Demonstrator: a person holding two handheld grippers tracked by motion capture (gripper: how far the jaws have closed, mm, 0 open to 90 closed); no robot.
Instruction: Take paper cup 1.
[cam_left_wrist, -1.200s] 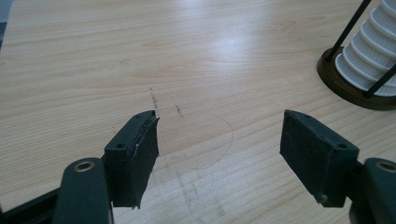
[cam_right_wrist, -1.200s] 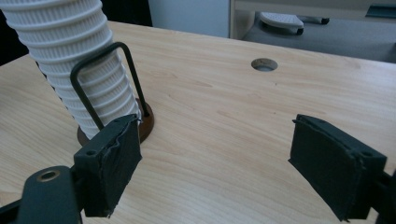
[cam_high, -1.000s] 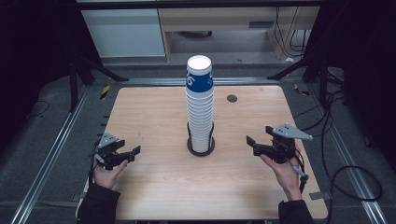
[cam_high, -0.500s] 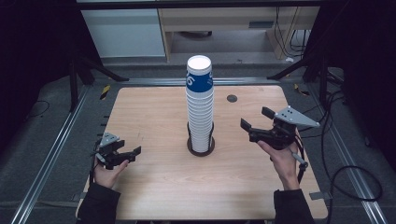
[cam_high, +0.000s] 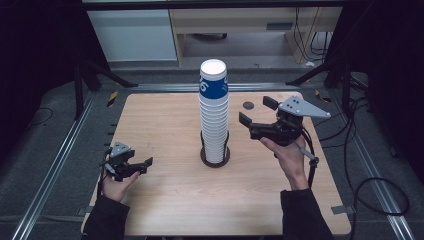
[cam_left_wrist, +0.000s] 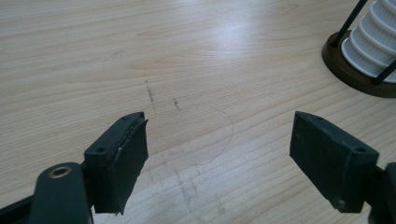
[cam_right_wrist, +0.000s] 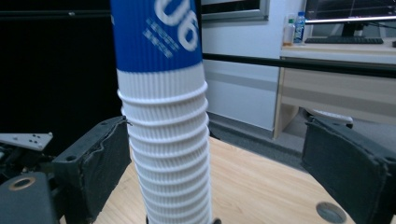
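Tall stack of paper cups (cam_high: 214, 112) upright in its dark holder base (cam_high: 215, 159) mid-tabletop (cam_high: 165, 200). Right gripper (cam_high: 256, 116) raised just beside the stack, jaws just opened wide, empty; left gripper (cam_high: 141, 165) low, spread, empty. Best: level with the blue top cup (cam_high: 213, 85), straddle it squarely, pinch gently, lift straight up.

A small dark disc (cam_high: 248, 105), perhaps a cap, lies on the wooden table (cam_high: 165, 125).
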